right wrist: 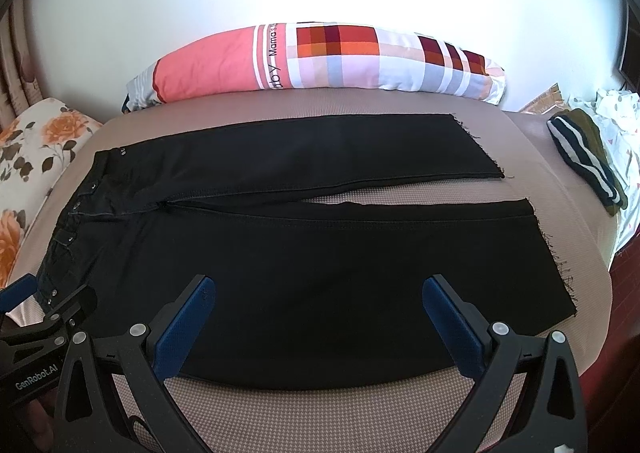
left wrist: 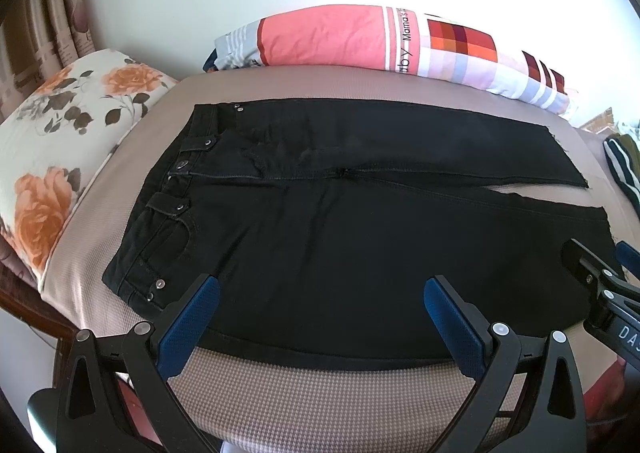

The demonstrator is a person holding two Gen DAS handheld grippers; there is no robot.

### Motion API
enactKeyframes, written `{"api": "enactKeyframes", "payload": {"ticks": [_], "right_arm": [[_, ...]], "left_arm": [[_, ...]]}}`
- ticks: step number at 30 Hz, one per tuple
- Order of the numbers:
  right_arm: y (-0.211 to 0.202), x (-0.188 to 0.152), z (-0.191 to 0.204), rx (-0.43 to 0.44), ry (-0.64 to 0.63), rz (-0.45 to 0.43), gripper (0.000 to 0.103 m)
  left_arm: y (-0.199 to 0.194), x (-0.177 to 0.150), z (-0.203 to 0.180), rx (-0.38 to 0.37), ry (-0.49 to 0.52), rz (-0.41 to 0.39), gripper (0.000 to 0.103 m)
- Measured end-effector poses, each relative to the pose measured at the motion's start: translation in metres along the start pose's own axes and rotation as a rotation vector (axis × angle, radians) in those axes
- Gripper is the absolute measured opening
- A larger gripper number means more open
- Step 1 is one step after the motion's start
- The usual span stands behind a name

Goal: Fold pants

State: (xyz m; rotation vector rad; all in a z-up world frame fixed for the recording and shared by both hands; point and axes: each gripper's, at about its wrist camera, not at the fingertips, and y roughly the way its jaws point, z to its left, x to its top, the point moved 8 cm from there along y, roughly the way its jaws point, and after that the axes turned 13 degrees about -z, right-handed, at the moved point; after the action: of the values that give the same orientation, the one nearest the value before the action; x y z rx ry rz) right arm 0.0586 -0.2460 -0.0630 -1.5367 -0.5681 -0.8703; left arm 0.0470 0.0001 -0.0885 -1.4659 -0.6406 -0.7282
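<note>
Black pants point(left wrist: 328, 237) lie flat and spread out on the bed, waistband to the left, two legs running right with frayed hems. They also show in the right wrist view point(right wrist: 304, 253), with a gap between the legs. My left gripper point(left wrist: 320, 289) is open and empty, above the near edge of the pants by the waist and thigh. My right gripper point(right wrist: 318, 289) is open and empty, above the near leg's edge. The right gripper shows at the right edge of the left wrist view point(left wrist: 600, 273); the left gripper shows at the lower left of the right wrist view point(right wrist: 44, 313).
The bed has a beige checked cover point(left wrist: 320, 393). A pink and plaid pillow point(left wrist: 360, 41) lies along the far wall. A floral pillow point(left wrist: 60, 141) sits at the left. A striped folded garment point(right wrist: 584, 157) lies at the right edge, with spotted cloth point(right wrist: 616, 109) behind it.
</note>
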Motion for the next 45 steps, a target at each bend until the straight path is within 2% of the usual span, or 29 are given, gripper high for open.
{"api": "enactKeyframes", "payload": {"ticks": [8, 16, 20, 22, 24, 27, 29, 32, 34, 37, 40, 42, 45], "right_arm": [[0.003, 0.002, 0.0, -0.003, -0.006, 0.007, 0.103], [0.018, 0.014, -0.005, 0.008, 0.0, 0.024, 0.103], [0.026, 0.032, -0.004, 0.086, 0.022, 0.006, 0.103], [0.03, 0.048, -0.001, 0.143, 0.034, -0.03, 0.103], [0.035, 0.062, 0.004, 0.205, 0.039, -0.056, 0.103], [0.052, 0.081, 0.015, 0.289, 0.008, -0.046, 0.103], [0.06, 0.089, 0.026, 0.347, 0.006, -0.031, 0.103], [0.074, 0.098, 0.04, 0.413, 0.034, -0.013, 0.103], [0.088, 0.102, 0.049, 0.411, 0.051, 0.004, 0.103], [0.111, 0.103, 0.058, 0.389, 0.069, 0.029, 0.103], [0.135, 0.099, 0.069, 0.361, 0.067, 0.07, 0.103], [0.149, 0.096, 0.078, 0.354, 0.06, 0.097, 0.103], [0.168, 0.092, 0.09, 0.351, 0.056, 0.129, 0.103]], "left_arm": [[0.002, 0.003, 0.0, -0.004, -0.002, -0.001, 0.101], [0.02, 0.028, 0.01, -0.028, -0.009, 0.01, 0.101], [0.035, 0.052, 0.027, -0.046, -0.008, 0.007, 0.101], [0.045, 0.068, 0.04, -0.066, -0.019, 0.008, 0.101], [0.057, 0.088, 0.059, -0.082, -0.042, 0.012, 0.101], [0.078, 0.112, 0.089, -0.109, -0.092, 0.015, 0.101], [0.099, 0.13, 0.117, -0.121, -0.12, 0.006, 0.097], [0.132, 0.144, 0.152, -0.131, -0.155, 0.019, 0.081], [0.158, 0.149, 0.177, -0.127, -0.195, 0.049, 0.064], [0.196, 0.152, 0.208, -0.182, -0.277, 0.089, 0.049], [0.229, 0.149, 0.226, -0.278, -0.384, 0.151, 0.043], [0.251, 0.145, 0.235, -0.341, -0.467, 0.2, 0.043], [0.274, 0.137, 0.247, -0.359, -0.543, 0.249, 0.043]]}}
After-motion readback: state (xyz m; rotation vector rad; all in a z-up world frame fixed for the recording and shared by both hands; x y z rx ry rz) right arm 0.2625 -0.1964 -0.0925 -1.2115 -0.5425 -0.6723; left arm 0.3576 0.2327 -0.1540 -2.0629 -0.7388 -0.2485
